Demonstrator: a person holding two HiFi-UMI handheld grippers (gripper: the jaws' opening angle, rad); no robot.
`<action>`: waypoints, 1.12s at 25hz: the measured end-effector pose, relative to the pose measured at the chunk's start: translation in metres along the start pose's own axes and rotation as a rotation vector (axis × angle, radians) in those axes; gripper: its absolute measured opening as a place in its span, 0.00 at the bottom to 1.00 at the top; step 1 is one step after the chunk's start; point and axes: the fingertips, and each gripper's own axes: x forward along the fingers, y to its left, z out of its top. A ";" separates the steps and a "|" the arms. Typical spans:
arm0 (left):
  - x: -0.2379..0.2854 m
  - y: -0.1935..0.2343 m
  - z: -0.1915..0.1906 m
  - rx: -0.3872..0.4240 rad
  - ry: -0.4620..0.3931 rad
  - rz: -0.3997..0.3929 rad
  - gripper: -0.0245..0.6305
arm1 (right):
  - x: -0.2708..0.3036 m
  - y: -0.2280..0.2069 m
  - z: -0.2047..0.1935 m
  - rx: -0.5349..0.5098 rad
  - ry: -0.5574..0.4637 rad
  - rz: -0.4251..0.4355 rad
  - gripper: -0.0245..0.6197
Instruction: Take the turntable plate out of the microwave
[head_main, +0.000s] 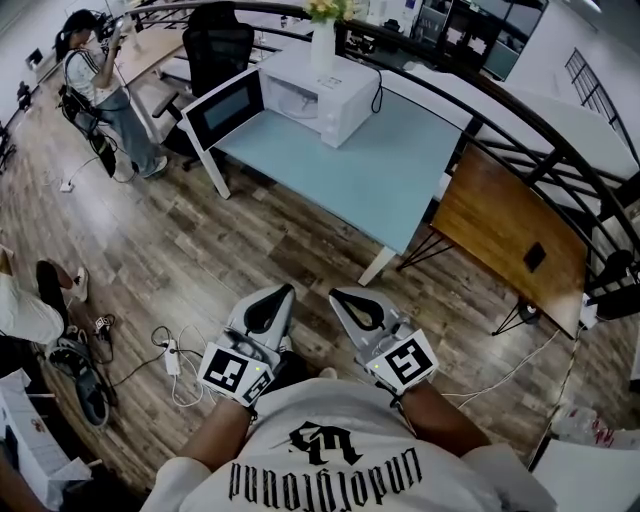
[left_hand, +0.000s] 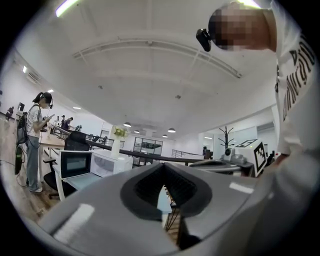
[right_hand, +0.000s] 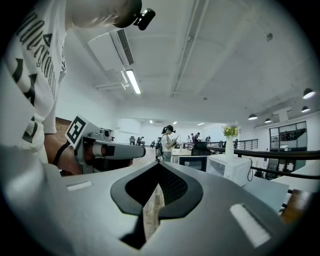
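Observation:
A white microwave (head_main: 320, 92) stands on a light blue table (head_main: 385, 175) far ahead, its door (head_main: 225, 108) swung open to the left. The turntable plate does not show; the cavity is hidden from the head view. My left gripper (head_main: 284, 292) and right gripper (head_main: 336, 296) are held side by side close to my chest, over the wooden floor, well short of the table. Both are shut with nothing between the jaws. The left gripper view shows the microwave (left_hand: 111, 163) small at the left. In the right gripper view the microwave (right_hand: 234, 168) sits at the right.
A white vase with flowers (head_main: 322, 42) stands on the microwave. A brown wooden table (head_main: 510, 235) adjoins the blue one on the right, with a black railing (head_main: 545, 130) behind. A black office chair (head_main: 215, 45) and a standing person (head_main: 100, 85) are at the left. Cables (head_main: 170, 358) lie on the floor.

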 end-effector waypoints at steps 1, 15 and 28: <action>0.001 0.006 0.000 -0.003 -0.001 0.002 0.11 | 0.006 -0.002 0.000 0.002 0.001 -0.001 0.04; 0.015 0.149 0.032 0.016 -0.039 0.000 0.11 | 0.150 -0.021 0.021 -0.038 0.012 0.009 0.04; 0.029 0.244 0.036 -0.004 -0.017 0.026 0.11 | 0.240 -0.045 0.021 -0.016 0.045 0.026 0.04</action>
